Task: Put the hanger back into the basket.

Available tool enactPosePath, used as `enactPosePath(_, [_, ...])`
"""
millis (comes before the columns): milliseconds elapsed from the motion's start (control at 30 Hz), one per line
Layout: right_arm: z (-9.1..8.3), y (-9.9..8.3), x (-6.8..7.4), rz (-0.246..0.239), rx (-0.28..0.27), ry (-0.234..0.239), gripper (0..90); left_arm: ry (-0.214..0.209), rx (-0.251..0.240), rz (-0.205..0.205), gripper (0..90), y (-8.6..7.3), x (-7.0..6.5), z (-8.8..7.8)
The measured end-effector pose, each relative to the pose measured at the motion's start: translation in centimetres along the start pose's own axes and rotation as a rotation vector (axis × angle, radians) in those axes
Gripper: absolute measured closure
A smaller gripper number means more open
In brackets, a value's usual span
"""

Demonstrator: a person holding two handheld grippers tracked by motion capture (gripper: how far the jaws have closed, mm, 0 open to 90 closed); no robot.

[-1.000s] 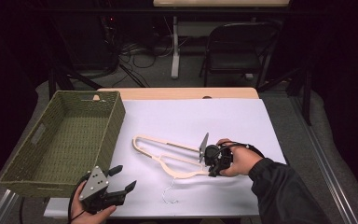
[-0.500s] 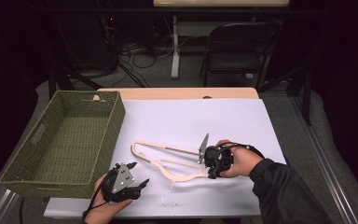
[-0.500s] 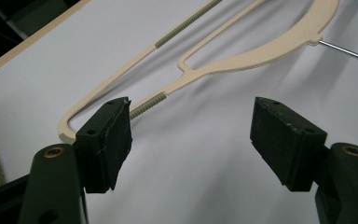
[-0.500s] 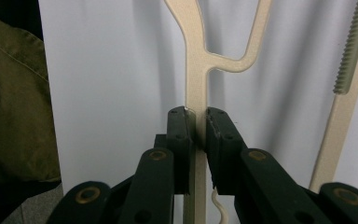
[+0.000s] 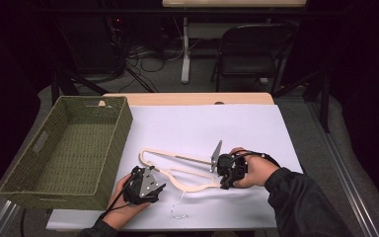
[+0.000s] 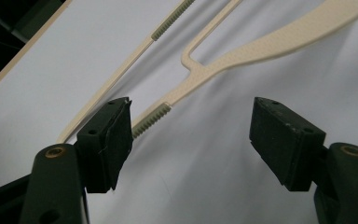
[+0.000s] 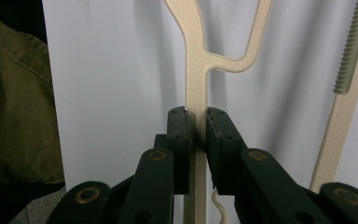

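Observation:
A cream plastic hanger (image 5: 187, 186) lies flat on the white table cover (image 5: 202, 126), its wire hook (image 5: 177, 213) pointing toward the near edge. My right gripper (image 5: 221, 178) is shut on the hanger's right arm. In the right gripper view the pads (image 7: 182, 126) press on the cream arm (image 7: 196, 70) from both sides. My left gripper (image 5: 157, 181) sits low at the hanger's left end, jaws open. In the left gripper view the hanger's (image 6: 261, 46) ribbed tip (image 6: 151, 119) lies beside the left pad (image 6: 114, 135), apart from both pads.
A green woven basket (image 5: 121, 133) stands empty at the table's left side, close to my left hand. A folding chair (image 5: 256, 49) and cables sit on the floor beyond the far edge. An olive sleeve (image 7: 18, 93) borders the right gripper view.
My left gripper has moved right and down from the near left corner to the hanger's left end. The right gripper and the hanger have stayed put.

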State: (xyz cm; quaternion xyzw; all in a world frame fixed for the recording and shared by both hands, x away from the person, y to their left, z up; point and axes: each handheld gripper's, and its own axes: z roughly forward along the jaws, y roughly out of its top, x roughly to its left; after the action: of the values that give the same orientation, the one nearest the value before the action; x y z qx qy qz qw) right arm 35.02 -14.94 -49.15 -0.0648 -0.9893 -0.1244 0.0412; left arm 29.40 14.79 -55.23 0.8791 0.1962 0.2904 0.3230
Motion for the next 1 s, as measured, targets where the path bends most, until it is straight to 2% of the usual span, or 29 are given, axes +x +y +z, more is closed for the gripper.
enactPosePath(133, [-0.1, 0.0, 0.0, 0.008, -0.005, 0.002, 80.4, 0.001, 0.013, 0.014, 29.7, 0.6, 0.3, 0.7])
enactPosePath(300, [-0.3, 0.1, -0.2, -0.001, 0.007, 0.012, 80.4, 0.013, -0.004, 0.074, 30.1, 1.1, 0.2, 1.6])
enactPosePath(333, [-0.1, 0.0, -0.1, 0.006, -0.006, 0.01, 80.3, 0.015, -0.006, 0.082, 30.5, 1.1, 0.2, 1.8])
enactPosePath(400, [-0.2, 0.0, -0.2, 0.005, -0.01, 0.008, 80.4, 0.02, -0.016, 0.089, 31.6, 1.1, 0.3, 2.1])
enactPosePath(600, [-0.2, 0.0, -0.2, 0.002, -0.01, 0.012, 80.3, 0.033, 0.007, 0.127, 35.6, 1.0, 0.6, 2.9])
enactPosePath(700, [0.0, 0.1, -0.2, -0.001, -0.006, 0.01, 80.3, 0.038, -0.006, 0.15, 37.6, 1.0, 0.7, 3.1])
enactPosePath(800, [0.0, 0.2, -0.2, -0.003, -0.011, 0.007, 80.3, 0.022, -0.017, 0.164, 39.8, 1.0, 0.8, 3.4])
enactPosePath(867, [0.0, 0.2, -0.2, -0.007, -0.012, 0.004, 80.3, -0.028, -0.018, 0.159, 48.3, 1.0, 0.7, 3.4])
enactPosePath(933, [0.1, 0.2, -0.2, -0.008, -0.006, 0.001, 80.3, -0.035, -0.025, 0.183, 49.7, 1.0, 0.6, 3.4])
enactPosePath(1000, [0.1, 0.2, -0.3, -0.006, -0.004, 0.002, 80.3, -0.044, -0.026, 0.182, 53.5, 1.0, 0.6, 3.4])
